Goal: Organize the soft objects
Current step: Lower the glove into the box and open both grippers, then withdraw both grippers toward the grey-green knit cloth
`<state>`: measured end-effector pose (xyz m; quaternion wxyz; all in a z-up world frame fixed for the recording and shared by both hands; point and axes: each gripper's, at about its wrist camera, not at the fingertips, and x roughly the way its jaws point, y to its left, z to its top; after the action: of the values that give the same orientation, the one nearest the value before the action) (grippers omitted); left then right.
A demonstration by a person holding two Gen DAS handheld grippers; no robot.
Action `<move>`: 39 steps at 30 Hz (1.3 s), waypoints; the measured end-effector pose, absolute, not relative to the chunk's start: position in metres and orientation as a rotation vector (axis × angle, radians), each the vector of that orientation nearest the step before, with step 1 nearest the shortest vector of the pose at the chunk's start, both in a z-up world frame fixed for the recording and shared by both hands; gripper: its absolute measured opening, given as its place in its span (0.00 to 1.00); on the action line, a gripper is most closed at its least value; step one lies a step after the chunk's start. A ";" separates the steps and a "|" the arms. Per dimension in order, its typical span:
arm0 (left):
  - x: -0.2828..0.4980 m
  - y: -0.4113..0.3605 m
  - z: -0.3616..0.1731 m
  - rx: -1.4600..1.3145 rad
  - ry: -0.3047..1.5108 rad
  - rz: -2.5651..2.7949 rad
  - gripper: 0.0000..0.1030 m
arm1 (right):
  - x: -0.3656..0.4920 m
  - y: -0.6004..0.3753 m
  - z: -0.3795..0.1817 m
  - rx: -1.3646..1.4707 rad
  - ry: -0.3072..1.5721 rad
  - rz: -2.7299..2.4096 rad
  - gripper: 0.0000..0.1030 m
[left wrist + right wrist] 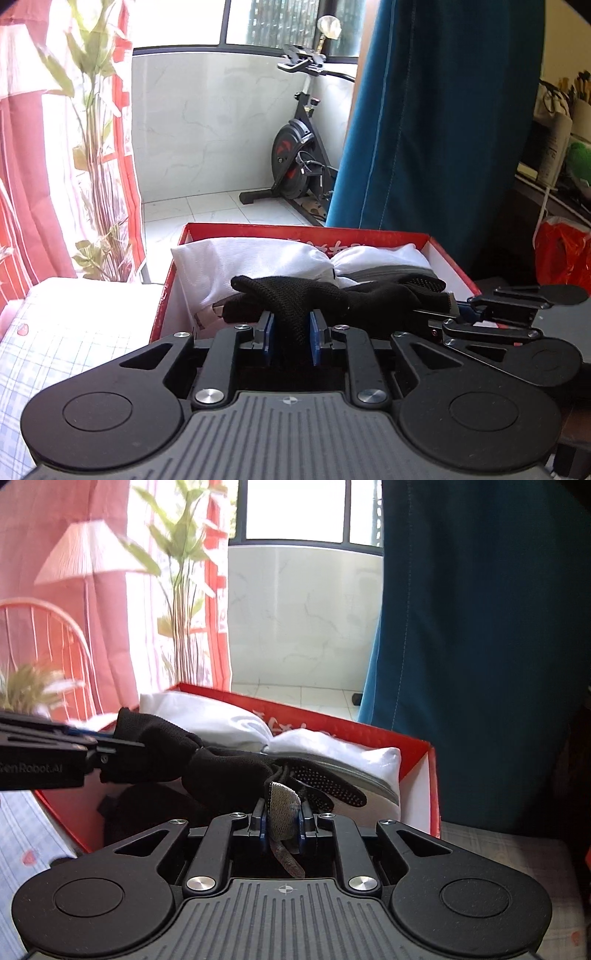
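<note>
A black glove (332, 299) hangs stretched over the open red box (177, 266). My left gripper (291, 338) is shut on one end of the glove. My right gripper (282, 818) is shut on the glove's grey strap end (282, 801); the glove's black body (221, 768) runs left to the other gripper (55, 753). The right gripper also shows at the right of the left wrist view (491, 314). White cloth (258, 262) and a grey zipped pouch (369, 779) lie inside the box (421, 760).
The box stands on a checked bed sheet (74, 339). A blue curtain (436, 122) hangs behind it at the right, a red curtain (33, 177) and a plant (99, 147) at the left. An exercise bike (295, 147) stands on the balcony.
</note>
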<state>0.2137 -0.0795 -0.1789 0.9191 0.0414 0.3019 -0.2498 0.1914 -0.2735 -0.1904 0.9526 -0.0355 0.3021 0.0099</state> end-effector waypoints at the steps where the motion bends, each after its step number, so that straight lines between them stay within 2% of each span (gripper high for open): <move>1: 0.213 -0.079 -0.179 0.094 0.620 -0.514 0.26 | 0.191 -0.273 -0.191 -0.087 0.619 0.021 0.14; 2: 0.212 -0.079 -0.179 0.097 0.620 -0.512 0.30 | 0.190 -0.272 -0.192 -0.094 0.623 0.020 0.17; 4: 0.212 -0.077 -0.177 0.089 0.615 -0.516 0.46 | 0.188 -0.274 -0.191 -0.089 0.627 0.015 0.20; 9: 0.205 -0.076 -0.171 0.108 0.590 -0.531 0.68 | 0.177 -0.282 -0.185 -0.050 0.618 0.019 0.34; 11: 0.202 -0.075 -0.169 0.112 0.589 -0.535 0.78 | 0.170 -0.283 -0.183 -0.038 0.611 0.022 0.54; 12: 0.199 -0.074 -0.168 0.111 0.589 -0.535 0.86 | 0.167 -0.284 -0.181 -0.031 0.603 0.022 0.57; 14: 0.196 -0.071 -0.167 0.107 0.588 -0.538 0.94 | 0.160 -0.285 -0.180 -0.016 0.592 0.020 0.67; 15: 0.193 -0.070 -0.166 0.106 0.592 -0.537 0.96 | 0.156 -0.286 -0.179 -0.011 0.587 0.013 0.68; 17: 0.189 -0.066 -0.164 0.105 0.606 -0.531 0.98 | 0.149 -0.287 -0.178 0.002 0.583 -0.001 0.84; 20: 0.179 -0.061 -0.162 0.104 0.616 -0.523 1.00 | 0.135 -0.288 -0.176 0.027 0.563 -0.014 0.98; 21: 0.176 -0.059 -0.162 0.104 0.617 -0.519 1.00 | 0.130 -0.288 -0.176 0.038 0.557 -0.015 1.00; 39: 0.106 -0.019 -0.186 0.090 0.653 -0.445 1.00 | 0.052 -0.261 -0.195 0.049 0.563 0.018 1.00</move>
<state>0.1063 -0.0188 -0.1855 0.9220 0.0437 0.3180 -0.2165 0.0519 -0.2615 -0.1946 0.9603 0.0242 0.2779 0.0089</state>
